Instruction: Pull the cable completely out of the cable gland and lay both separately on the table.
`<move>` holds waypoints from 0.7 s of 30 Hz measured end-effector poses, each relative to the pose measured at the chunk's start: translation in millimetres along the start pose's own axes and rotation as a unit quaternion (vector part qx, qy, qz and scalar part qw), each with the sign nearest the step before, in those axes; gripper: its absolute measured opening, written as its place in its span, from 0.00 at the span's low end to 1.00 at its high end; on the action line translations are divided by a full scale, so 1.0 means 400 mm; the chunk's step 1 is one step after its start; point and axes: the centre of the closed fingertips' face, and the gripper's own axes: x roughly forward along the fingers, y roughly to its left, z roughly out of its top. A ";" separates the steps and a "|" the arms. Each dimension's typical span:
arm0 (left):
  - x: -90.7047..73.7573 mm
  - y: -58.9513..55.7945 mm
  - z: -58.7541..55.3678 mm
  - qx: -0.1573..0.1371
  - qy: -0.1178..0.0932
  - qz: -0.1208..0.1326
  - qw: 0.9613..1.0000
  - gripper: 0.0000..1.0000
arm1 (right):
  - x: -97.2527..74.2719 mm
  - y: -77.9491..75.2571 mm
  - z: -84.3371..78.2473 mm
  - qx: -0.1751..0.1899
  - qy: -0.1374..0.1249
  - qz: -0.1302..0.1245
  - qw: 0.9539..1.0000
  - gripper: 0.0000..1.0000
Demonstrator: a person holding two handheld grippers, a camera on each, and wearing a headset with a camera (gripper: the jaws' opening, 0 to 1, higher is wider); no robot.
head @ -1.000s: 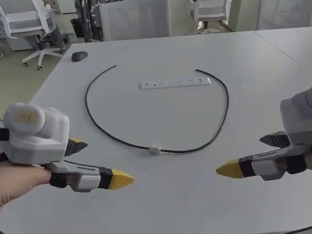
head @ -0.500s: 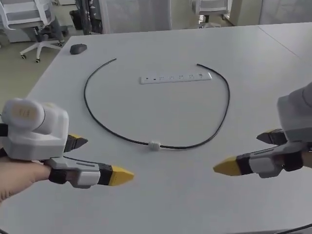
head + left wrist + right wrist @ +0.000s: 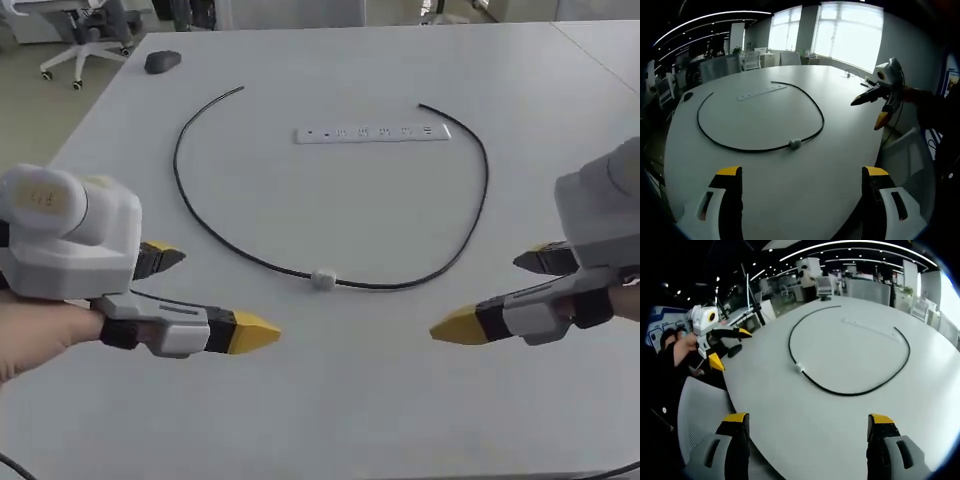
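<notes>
Open table [image 3: 330, 400] runs up to the looped cable [image 3: 380, 287]; a power strip [image 3: 372, 132] lies inside its far side.

Left gripper [image 3: 228, 295] and right gripper [image 3: 476, 294] — white-grey housings, dark jaws with pointed yellow ends.

The head view is evenly bright and sharp: the black cable [image 3: 250, 262] reads crisply against the white tabletop [image 3: 380, 400]. In the left gripper view, daylight from large windows [image 3: 850, 30] blows out to white, and the edges bend and darken. The right gripper view is dimmer, lit by ceiling strips [image 3: 840, 246], with strong fisheye curving.
</notes>
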 end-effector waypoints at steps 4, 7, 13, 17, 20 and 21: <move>0.009 0.015 0.000 -0.003 0.000 -0.001 1.000 0.99 | 0.030 -0.003 0.035 -0.012 -0.008 0.011 1.000 0.99; 0.018 0.021 0.010 0.002 -0.007 -0.001 1.000 0.99 | 0.060 0.002 0.065 -0.032 -0.019 0.025 0.999 0.92; 0.050 0.032 0.018 0.023 -0.018 -0.006 1.000 0.93 | 0.162 0.049 0.123 -0.096 -0.031 0.078 0.992 0.78; 0.071 0.020 0.018 0.025 -0.025 -0.022 0.999 0.84 | 0.238 0.071 0.124 -0.152 -0.024 0.103 0.983 0.65; 0.079 0.018 0.020 0.027 -0.030 -0.028 0.999 0.85 | 0.303 0.067 0.129 -0.161 -0.030 0.105 0.981 0.53; 0.081 0.020 0.025 0.023 -0.034 -0.028 0.999 0.86 | 0.319 0.060 0.132 -0.162 -0.031 0.102 0.981 0.52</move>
